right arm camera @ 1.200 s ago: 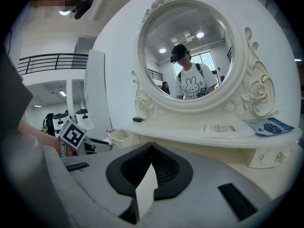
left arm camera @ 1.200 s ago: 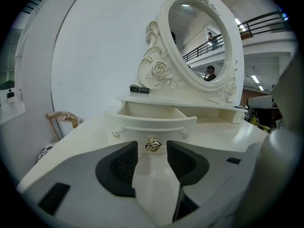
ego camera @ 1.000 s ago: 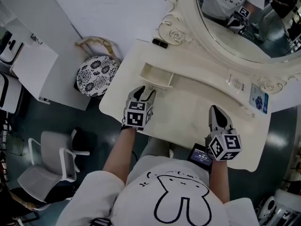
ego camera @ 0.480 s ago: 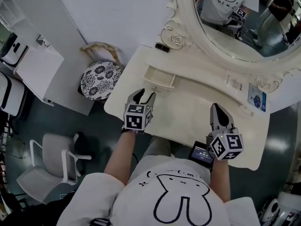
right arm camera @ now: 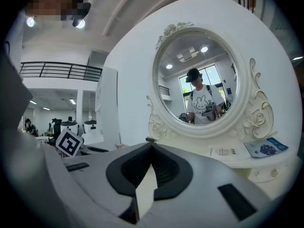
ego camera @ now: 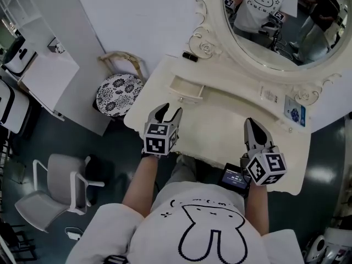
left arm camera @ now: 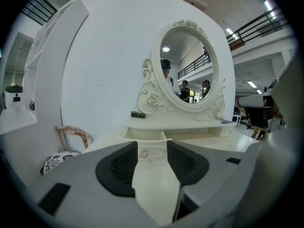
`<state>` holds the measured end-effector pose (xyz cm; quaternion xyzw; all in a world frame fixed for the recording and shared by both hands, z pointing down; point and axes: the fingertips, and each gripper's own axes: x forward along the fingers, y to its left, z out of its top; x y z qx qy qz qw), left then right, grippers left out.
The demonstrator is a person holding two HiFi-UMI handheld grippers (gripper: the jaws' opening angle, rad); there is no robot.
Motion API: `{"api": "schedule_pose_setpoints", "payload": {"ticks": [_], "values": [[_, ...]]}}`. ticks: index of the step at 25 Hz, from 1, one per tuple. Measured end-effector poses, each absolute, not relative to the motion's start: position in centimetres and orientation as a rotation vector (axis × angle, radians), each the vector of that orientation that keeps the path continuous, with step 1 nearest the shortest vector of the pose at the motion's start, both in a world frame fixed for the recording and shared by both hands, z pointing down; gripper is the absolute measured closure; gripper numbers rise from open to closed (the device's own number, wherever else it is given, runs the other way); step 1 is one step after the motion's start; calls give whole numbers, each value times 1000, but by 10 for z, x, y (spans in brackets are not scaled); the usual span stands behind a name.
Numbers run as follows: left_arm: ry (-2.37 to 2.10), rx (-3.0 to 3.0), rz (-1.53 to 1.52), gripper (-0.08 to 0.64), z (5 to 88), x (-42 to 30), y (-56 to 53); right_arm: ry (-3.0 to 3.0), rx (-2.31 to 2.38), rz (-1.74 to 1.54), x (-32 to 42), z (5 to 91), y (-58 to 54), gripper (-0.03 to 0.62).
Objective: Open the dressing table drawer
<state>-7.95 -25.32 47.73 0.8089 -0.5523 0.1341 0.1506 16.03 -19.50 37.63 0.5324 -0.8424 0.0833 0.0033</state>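
Observation:
The cream dressing table [ego camera: 220, 126] has a small drawer [ego camera: 186, 88] at its back left, standing pulled open and empty inside. My left gripper [ego camera: 168, 110] hovers just in front of the drawer front, open, with nothing between its jaws. In the left gripper view the drawer [left arm camera: 145, 136] and its round knob [left arm camera: 143, 154] show through the gap of the left gripper [left arm camera: 151, 163], a short way ahead. My right gripper [ego camera: 248, 124] hangs over the table's right front with its jaws together. In the right gripper view the right gripper [right arm camera: 152, 146] points at the mirror [right arm camera: 199, 80].
An oval mirror [ego camera: 275, 21] in a carved frame rises behind the table. A small black tube [ego camera: 190, 56] lies at the back left, cards [ego camera: 293, 111] at the right. A patterned stool [ego camera: 117, 92], a white cabinet [ego camera: 49, 76] and a white chair [ego camera: 52, 194] stand to the left.
My left gripper has drawn back a little from the open drawer's front. The head view has shifted slightly. The right gripper has stayed in place.

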Motion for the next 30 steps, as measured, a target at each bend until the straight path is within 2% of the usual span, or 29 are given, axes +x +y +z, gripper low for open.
{"api": "schedule_pose_setpoints", "payload": {"ticks": [10, 12, 17, 30], "values": [[-1612, 2419, 305, 358, 429, -66, -199, -2715, 1582, 291, 146, 366, -163, 580], [-1618, 2451, 284, 387, 416, -64, -195, -2730, 1574, 282, 143, 361, -161, 580], [-1648, 2500, 238, 555, 394, -68, -196, -2746, 1590, 270, 136, 351, -164, 580], [-1562, 2606, 197, 557, 356, -101, -241, -2692, 1691, 213, 96, 324, -196, 580]]}}
